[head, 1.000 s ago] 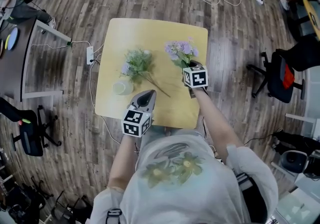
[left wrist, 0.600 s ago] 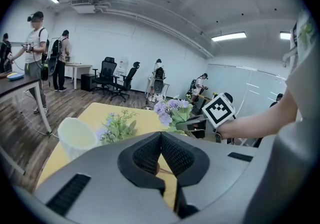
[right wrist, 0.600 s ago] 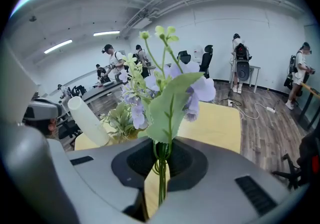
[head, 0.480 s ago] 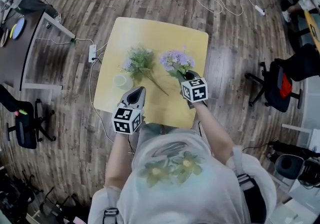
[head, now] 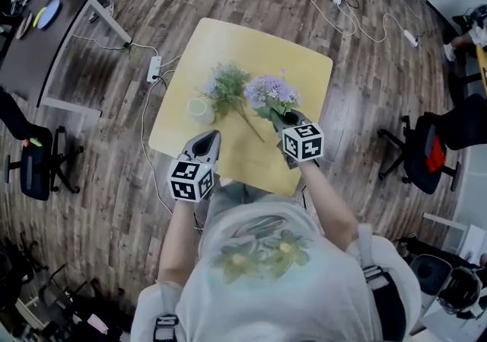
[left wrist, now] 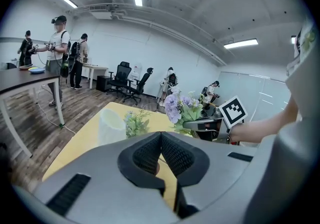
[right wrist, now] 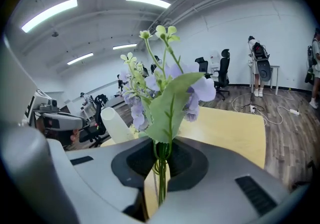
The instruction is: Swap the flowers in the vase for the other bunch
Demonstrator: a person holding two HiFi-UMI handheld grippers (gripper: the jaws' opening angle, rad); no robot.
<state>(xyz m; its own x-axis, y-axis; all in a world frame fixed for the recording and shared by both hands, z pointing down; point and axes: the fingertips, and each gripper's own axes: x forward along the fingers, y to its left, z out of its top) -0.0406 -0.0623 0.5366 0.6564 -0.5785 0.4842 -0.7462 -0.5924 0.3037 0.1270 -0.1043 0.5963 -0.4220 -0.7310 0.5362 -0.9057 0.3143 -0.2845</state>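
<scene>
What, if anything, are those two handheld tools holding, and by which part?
The right tool grips the bunch of purple flowers with green leaves by its green stems. The left tool is shut on nothing.

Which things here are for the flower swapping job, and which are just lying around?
For the job:
- purple bunch, stems clamped in the right tongs
- greener bunch, lying on the table
- white vase, standing beside it
- left tongs, shut and empty

Just lying about:
- power strip on the floor
- office chairs
- dark desk
</scene>
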